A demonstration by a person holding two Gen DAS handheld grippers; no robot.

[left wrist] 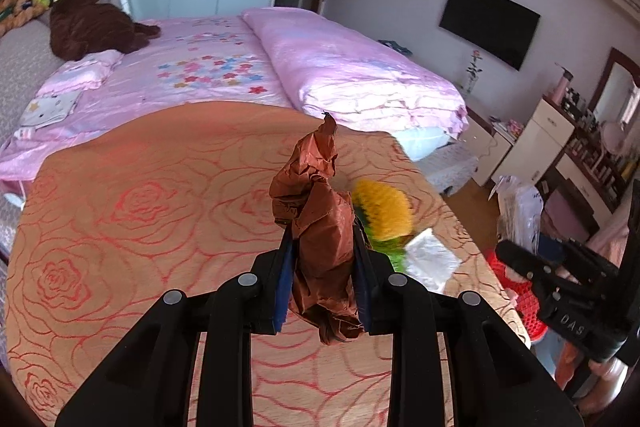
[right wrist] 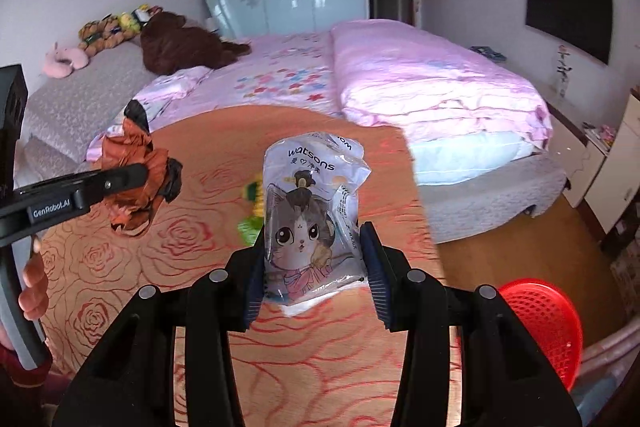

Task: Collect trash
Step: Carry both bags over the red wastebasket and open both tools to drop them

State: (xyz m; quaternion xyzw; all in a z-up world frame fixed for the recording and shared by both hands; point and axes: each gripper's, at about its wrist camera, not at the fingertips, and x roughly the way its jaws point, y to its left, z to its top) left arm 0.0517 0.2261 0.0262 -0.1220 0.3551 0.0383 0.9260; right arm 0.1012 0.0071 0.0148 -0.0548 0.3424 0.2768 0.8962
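Trash is already in both of my grippers. My left gripper is clamped on a crumpled brown wrapper at the centre of its frame, pads pressing its middle while the top sticks up loose. My right gripper is clamped on a white plastic packet printed with a cartoon cat, held low with the upper half standing free.

I judge both pieces light, soft and thin. The wrapper crushes easily, so a grip across its bulk is safest. The packet looks slick, and I would keep the pads near its lower middle so it does not slide out.

Beyond the fingers, a yellow and green piece and a white sheet lie near the right edge of the orange rose-patterned blanket. A red mesh basket sits at lower right in the right wrist view, off the bed edge, and I take it for the bin. Open wooden floor lies past that edge, leaving room to swing right. The pink quilt lies well apart behind.
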